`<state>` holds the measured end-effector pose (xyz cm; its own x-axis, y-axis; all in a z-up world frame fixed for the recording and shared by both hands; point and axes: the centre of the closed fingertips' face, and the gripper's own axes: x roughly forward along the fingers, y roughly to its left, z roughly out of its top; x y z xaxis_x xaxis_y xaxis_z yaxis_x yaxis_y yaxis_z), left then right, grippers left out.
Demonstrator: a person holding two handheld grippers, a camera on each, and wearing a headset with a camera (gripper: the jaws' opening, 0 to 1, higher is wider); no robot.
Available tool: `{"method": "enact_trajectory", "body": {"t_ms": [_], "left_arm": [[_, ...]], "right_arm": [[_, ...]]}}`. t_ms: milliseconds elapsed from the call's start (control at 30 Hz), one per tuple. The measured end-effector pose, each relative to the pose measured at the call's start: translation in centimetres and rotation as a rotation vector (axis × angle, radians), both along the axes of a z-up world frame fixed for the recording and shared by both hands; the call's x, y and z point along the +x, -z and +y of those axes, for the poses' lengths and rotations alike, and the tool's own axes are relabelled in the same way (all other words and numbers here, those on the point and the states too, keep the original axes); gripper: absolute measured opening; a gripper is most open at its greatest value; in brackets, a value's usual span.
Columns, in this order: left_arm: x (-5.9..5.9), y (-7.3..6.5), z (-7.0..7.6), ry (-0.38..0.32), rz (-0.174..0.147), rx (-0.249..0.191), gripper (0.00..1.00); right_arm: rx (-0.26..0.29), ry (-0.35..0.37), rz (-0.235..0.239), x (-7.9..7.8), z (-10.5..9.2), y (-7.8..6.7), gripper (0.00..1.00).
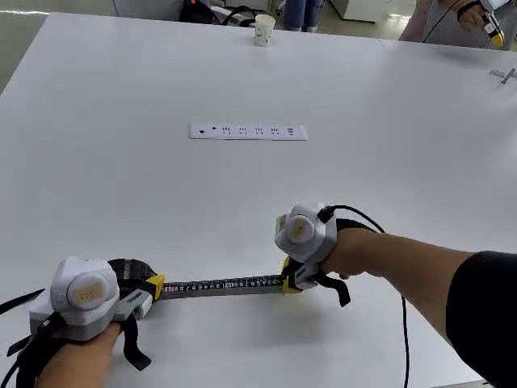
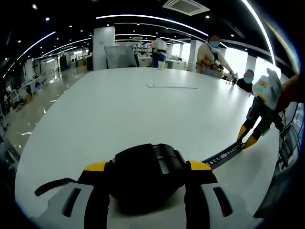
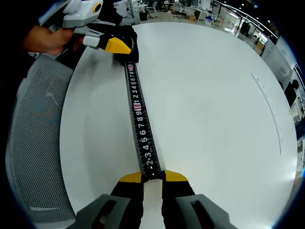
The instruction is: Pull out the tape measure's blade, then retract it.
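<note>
Across smooth white table (image 1: 242,186), flat numbered blade (image 3: 138,114) leaves rounded black case (image 2: 145,174).

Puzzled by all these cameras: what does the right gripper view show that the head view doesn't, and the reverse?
Right gripper view: readable numerals along the blade and a mesh chair. Head view: a paper cup and the person's right forearm. Both: the blade stretched between the jaws of the right gripper and the case clamped by the left gripper.
</note>
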<state>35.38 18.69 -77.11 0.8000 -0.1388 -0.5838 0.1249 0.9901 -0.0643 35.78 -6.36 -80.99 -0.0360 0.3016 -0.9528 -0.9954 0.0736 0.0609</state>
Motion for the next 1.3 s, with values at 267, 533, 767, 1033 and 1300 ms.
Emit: {"method": "enact_trajectory", "body": {"t_ms": [267, 533, 767, 1033, 1300], "left_arm": [[0.0, 0.0, 0.0, 0.001, 0.0, -0.001, 0.59], [0.0, 0.0, 0.0, 0.001, 0.004, -0.001, 0.59], [-0.1, 0.0, 0.0, 0.002, 0.009, -0.003, 0.59], [-0.1, 0.0, 0.0, 0.002, 0.011, -0.003, 0.59], [-0.1, 0.1, 0.0, 0.003, 0.013, -0.004, 0.59]], "right_arm": [[-0.019, -0.033, -0.008, -0.1, 0.3, -0.1, 0.1], [-0.021, -0.033, -0.017, 0.0, 0.5, 0.0, 0.1], [-0.01, -0.016, -0.011, 0.0, 0.7, 0.0, 0.1], [-0.007, -0.023, -0.016, 0.0, 0.9, 0.1, 0.1], [-0.01, -0.018, -0.008, 0.0, 1.2, 0.0, 0.1]]}}
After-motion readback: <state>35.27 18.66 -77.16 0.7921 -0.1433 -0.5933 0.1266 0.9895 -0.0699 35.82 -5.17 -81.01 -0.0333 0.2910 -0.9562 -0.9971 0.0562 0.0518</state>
